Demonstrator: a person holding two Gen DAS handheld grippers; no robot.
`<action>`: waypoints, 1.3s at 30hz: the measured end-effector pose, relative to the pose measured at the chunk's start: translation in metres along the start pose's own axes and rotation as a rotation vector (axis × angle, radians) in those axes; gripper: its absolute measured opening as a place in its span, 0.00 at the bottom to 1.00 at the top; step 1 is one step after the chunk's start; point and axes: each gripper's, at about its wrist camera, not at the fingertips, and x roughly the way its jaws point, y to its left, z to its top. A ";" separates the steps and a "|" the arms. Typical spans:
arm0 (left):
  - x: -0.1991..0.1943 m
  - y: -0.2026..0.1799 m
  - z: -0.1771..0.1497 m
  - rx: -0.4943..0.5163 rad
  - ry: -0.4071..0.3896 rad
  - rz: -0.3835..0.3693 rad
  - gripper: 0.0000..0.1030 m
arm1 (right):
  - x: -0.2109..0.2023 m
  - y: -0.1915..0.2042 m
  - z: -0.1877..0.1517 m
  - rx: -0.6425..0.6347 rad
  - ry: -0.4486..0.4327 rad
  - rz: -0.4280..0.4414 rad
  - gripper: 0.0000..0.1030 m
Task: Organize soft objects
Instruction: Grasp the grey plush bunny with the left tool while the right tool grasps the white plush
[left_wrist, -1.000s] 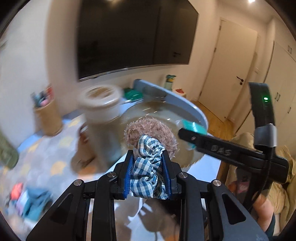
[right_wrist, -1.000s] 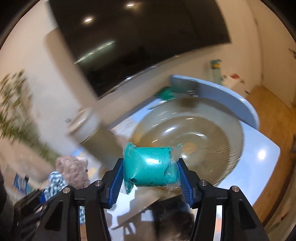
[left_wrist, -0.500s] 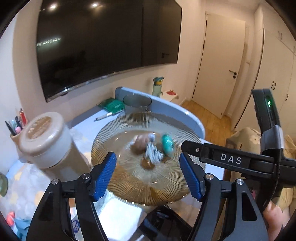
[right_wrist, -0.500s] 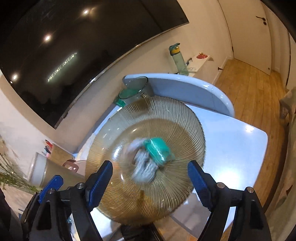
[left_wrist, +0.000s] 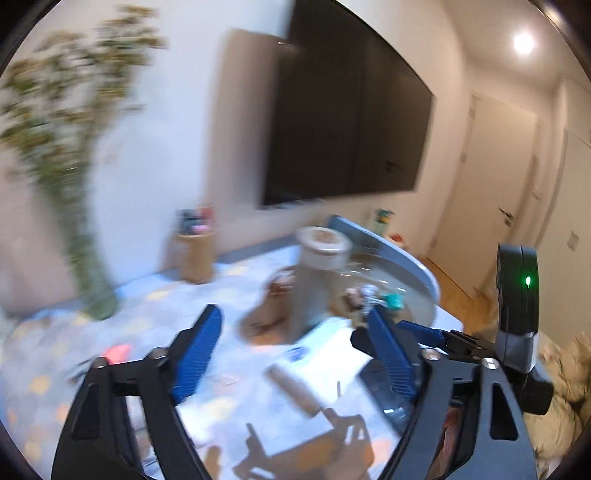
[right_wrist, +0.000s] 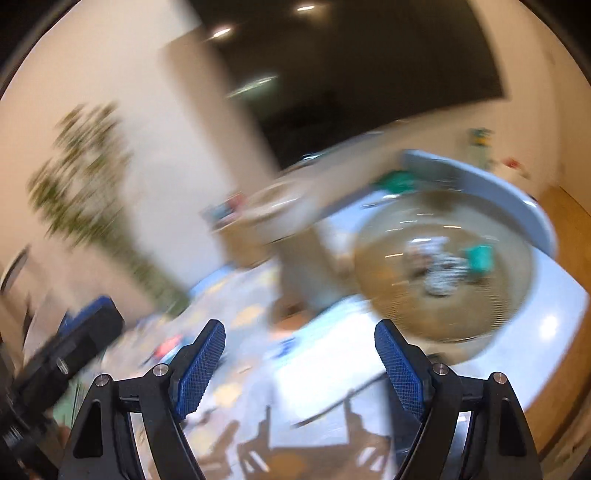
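Both views motion-blurred; details soft.

Left wrist view, left to right: tall leafy plant (left_wrist: 70, 155) in a green vase against the wall at far left. Wooden pen cup (left_wrist: 194, 254) with pens farther along the back of the table (left_wrist: 155, 306), which carries a pale patterned cover. Left gripper (left_wrist: 293, 339) low in frame, jaws wide apart and opening, nothing between the blue pads (left_wrist: 197, 354); only tabletop and a white pack (left_wrist: 325, 354) show through the gap. Beyond the gap a tall beige canister (left_wrist: 317, 280) with a pale lid stands upright. Right of it the ribbed glass bowl (left_wrist: 417, 299), and inside it the soft objects: a fuzzy toy with checked cloth (left_wrist: 360, 295) and, just beside it, a teal pouch (left_wrist: 393, 300). Large dark wall screen (left_wrist: 347, 136) above. Part of the other gripper's body crosses at far right, green light lit.

Right wrist view, left to right: plant (right_wrist: 88, 184) blurred at left; dark body of the left gripper at lower left edge. Right gripper (right_wrist: 299, 354) at bottom centre, jaws standing wide, empty, clear of everything. Canister (right_wrist: 291, 236) smeared behind. Glass bowl (right_wrist: 443, 325) at right, near the table's rounded end, holding the checked toy (right_wrist: 439, 269) in the middle and the teal pouch (right_wrist: 480, 256) to its right, close together; whether they touch cannot be told
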 end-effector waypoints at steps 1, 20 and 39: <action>-0.012 0.014 -0.003 -0.012 -0.002 0.029 0.83 | 0.002 0.016 -0.005 -0.037 0.007 0.016 0.80; 0.012 0.196 -0.123 -0.094 0.306 0.184 0.82 | 0.140 0.133 -0.087 -0.226 0.346 0.170 0.80; 0.027 0.232 -0.132 -0.252 0.296 0.082 0.62 | 0.197 0.119 -0.096 -0.134 0.417 0.276 0.46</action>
